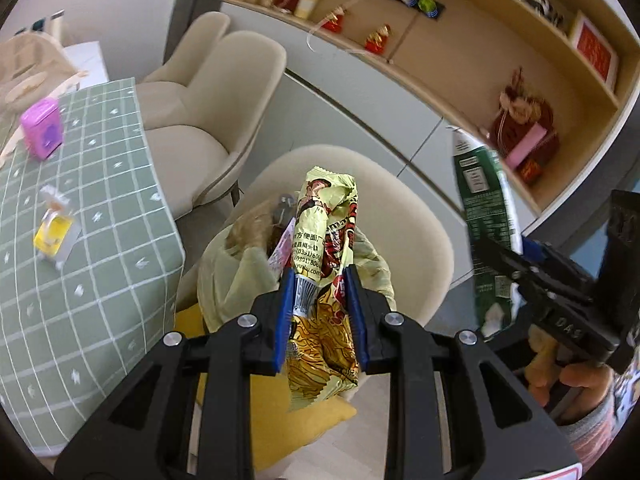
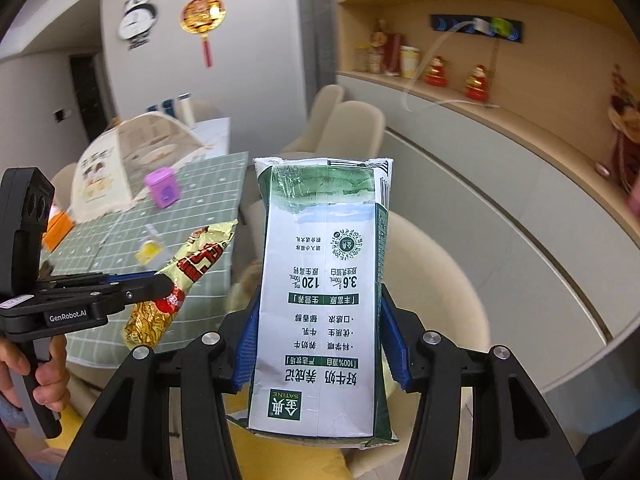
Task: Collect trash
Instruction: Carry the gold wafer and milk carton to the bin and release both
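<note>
Beige chair (image 1: pixel 404 200) behind left claw (image 1: pixel 320 312) gripping wrapper (image 1: pixel 324 264), right claw (image 2: pixel 320 344) gripping carton (image 2: pixel 320 300).

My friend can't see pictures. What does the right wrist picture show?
The right gripper clamps a white and green milk carton held up in front of a cream chair. On the left, the left gripper holds a yellow snack wrapper near a green checked table.

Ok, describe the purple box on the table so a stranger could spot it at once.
Start at the table under the green checked cloth. Near its far end, beside the mesh food cover, stands the purple box. It is the only purple thing there; the small packet nearer the table's edge is yellow and clear.
</note>
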### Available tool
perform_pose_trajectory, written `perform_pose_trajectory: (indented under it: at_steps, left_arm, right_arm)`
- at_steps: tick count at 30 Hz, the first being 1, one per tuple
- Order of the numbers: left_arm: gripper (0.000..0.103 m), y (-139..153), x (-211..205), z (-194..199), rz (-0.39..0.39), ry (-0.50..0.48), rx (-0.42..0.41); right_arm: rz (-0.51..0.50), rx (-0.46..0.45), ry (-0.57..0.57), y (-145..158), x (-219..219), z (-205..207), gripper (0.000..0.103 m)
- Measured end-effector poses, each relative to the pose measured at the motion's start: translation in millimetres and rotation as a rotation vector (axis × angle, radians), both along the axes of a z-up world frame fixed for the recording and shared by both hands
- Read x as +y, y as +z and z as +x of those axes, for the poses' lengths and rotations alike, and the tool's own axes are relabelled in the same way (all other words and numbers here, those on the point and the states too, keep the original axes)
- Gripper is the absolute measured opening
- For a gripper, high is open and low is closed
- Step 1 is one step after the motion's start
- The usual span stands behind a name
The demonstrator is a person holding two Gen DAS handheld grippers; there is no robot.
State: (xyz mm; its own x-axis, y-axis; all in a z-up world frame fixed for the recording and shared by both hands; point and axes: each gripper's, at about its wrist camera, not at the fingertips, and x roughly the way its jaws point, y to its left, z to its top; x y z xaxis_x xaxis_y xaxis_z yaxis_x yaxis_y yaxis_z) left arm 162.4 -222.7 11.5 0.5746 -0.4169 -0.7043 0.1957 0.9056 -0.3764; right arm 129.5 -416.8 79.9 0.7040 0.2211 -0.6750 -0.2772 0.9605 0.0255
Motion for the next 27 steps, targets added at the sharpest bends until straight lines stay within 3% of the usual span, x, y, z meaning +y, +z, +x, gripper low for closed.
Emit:
perform_pose_trajectory:
  at_steps: [9, 13, 22, 27]
  left_arm:
    - [0.024, -45, -55, 72, 0.049, -0.099, 0.11]
    - [0.031, -64, -69, 99, 0.061, -0.131, 0.159]
    - [0.04, -54, -43, 97, 0.007, -0.1, 0.139]
    - [0.041, -43, -24, 94, -0.037, -0.092, 0.135]
  right_arm:
    - [0.014, 0.024, -0.11, -14, -37, 27, 0.05]
    - [0.006, 0.043, -0.13, -23, -41, 36, 0.05]
    - [0.046, 0.121, -0.076, -57, -27, 57, 0.05]
    - [0.004, 0.115, -0.044, -65, -6, 67, 0.05]
